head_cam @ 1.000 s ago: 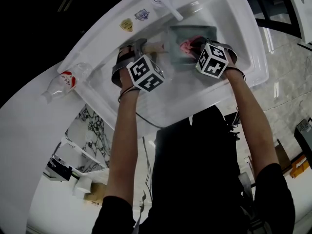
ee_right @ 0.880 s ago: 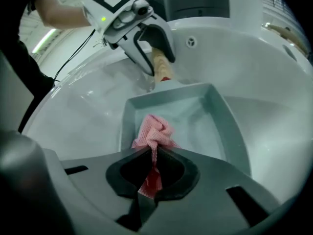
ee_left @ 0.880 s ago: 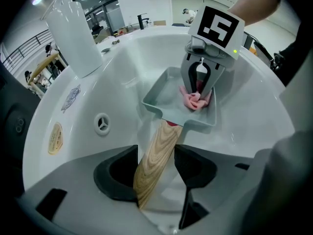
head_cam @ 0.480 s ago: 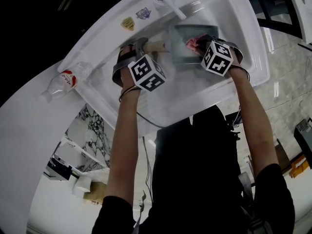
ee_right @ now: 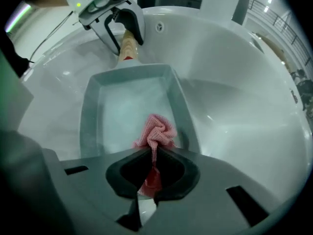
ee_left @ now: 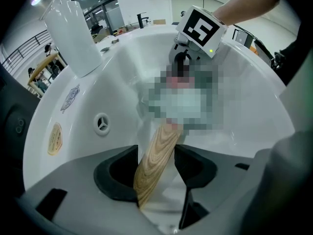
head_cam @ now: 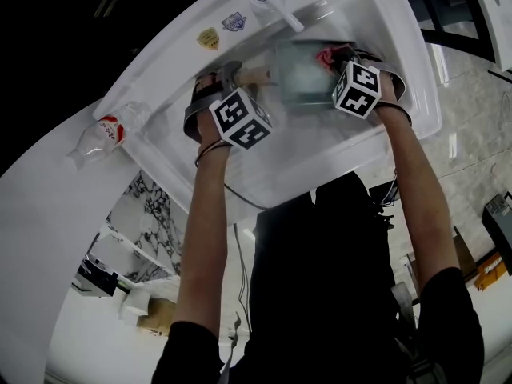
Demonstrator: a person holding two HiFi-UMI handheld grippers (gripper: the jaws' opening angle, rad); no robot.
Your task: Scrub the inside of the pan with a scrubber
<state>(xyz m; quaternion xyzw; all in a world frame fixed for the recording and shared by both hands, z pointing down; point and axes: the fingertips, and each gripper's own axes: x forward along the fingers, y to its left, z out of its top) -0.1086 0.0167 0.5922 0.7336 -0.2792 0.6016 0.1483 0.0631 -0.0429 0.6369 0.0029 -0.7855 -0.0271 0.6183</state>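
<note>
Sink (head_cam: 404,30), pan (ee_right: 124,102) lying inside it, wooden handle (ee_left: 155,155) pointing toward the left side.

Left gripper (ee_left: 156,169): jaws standing wide but pressing on the handle from both sides, bracing the pan in place. Pointing steeply down.

Right gripper (ee_right: 151,173): jaws nearly closed, pinching a bunched pink mesh scrubber (ee_right: 156,131). The wad is sticking out past the tips, over the pan's floor, close to the side wall and the end farthest from the handle. Whether it is pressing on the floor or only brushing it, I cannot tell.

Progress, as I am judging it: setup is done. The pan is in the basin, it is steadied, the scrubber is in hand and inside the rim. Scrubbing itself looks to be under way, not finished. The pan floor is showing a pale, hazy film, wet or soapy; no dirt is standing out. Left to do: the handle end of the floor, corners and walls.
</note>
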